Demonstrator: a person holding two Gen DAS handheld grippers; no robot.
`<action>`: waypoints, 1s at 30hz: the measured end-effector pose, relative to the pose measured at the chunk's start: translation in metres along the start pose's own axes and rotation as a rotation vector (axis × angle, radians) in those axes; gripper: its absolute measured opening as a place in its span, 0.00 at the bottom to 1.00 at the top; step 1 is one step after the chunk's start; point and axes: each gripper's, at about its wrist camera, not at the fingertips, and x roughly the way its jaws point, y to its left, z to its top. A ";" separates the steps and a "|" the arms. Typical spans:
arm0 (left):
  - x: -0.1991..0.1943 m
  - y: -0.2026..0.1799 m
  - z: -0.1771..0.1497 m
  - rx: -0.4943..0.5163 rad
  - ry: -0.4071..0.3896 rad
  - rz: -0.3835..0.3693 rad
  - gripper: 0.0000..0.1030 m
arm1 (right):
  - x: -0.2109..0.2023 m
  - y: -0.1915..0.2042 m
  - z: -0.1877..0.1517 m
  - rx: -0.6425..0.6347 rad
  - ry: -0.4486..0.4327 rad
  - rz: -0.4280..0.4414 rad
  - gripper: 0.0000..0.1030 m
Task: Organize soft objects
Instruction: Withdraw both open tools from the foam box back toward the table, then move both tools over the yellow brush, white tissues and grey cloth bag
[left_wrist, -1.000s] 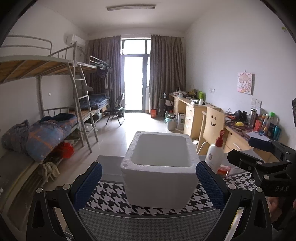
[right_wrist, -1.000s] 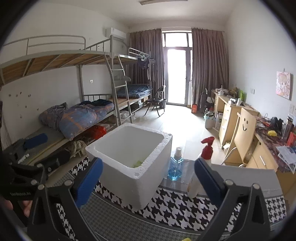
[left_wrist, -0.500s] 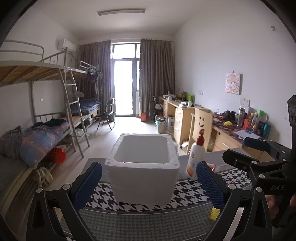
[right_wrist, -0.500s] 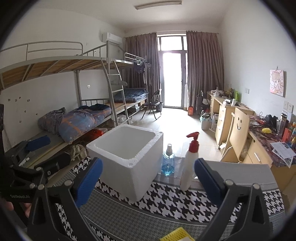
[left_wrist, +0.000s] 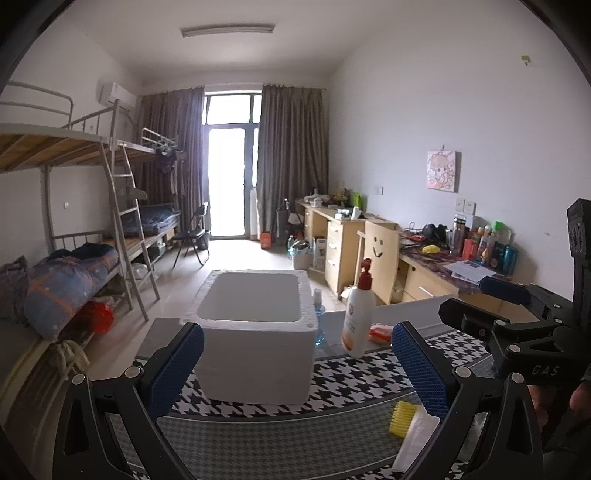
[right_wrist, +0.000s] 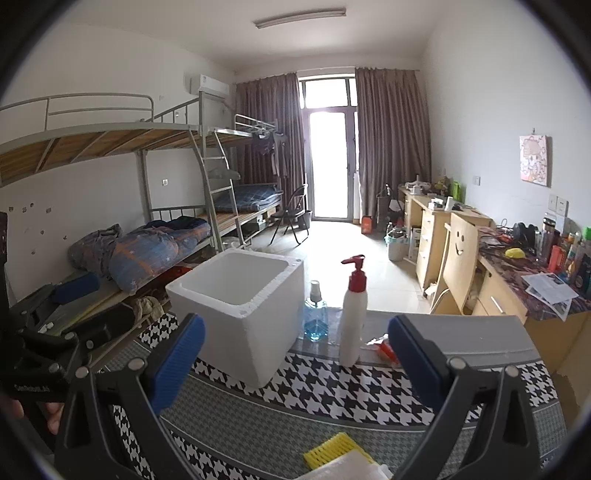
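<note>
A white foam box (left_wrist: 255, 354) stands open-topped on the houndstooth tablecloth (left_wrist: 354, 384); it also shows in the right wrist view (right_wrist: 243, 314). A yellow-and-white sponge (left_wrist: 406, 424) lies near the front edge, also seen in the right wrist view (right_wrist: 340, 458). My left gripper (left_wrist: 295, 369) is open and empty, back from the box. My right gripper (right_wrist: 295, 362) is open and empty, above the sponge and back from the box. The right gripper's body shows at the right of the left wrist view (left_wrist: 517, 332).
A white pump bottle with red top (right_wrist: 352, 314), a blue liquid bottle (right_wrist: 315, 314) and an orange packet (right_wrist: 386, 349) stand right of the box. Bunk beds (right_wrist: 147, 240) are at left, desks and a chair (right_wrist: 461, 258) at right.
Both grippers have pulled back and away from the foam box, which now looks smaller. The sponge has come into view at the front. Both stay open.
</note>
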 end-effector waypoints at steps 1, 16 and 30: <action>-0.001 -0.001 -0.001 -0.002 -0.002 -0.008 0.99 | -0.003 -0.001 -0.002 0.001 -0.007 -0.008 0.98; -0.009 -0.014 -0.011 0.003 -0.013 -0.058 0.99 | -0.027 -0.013 -0.019 0.022 -0.033 -0.043 0.98; -0.011 -0.035 -0.029 0.024 -0.004 -0.116 0.99 | -0.047 -0.024 -0.039 0.049 -0.041 -0.085 0.98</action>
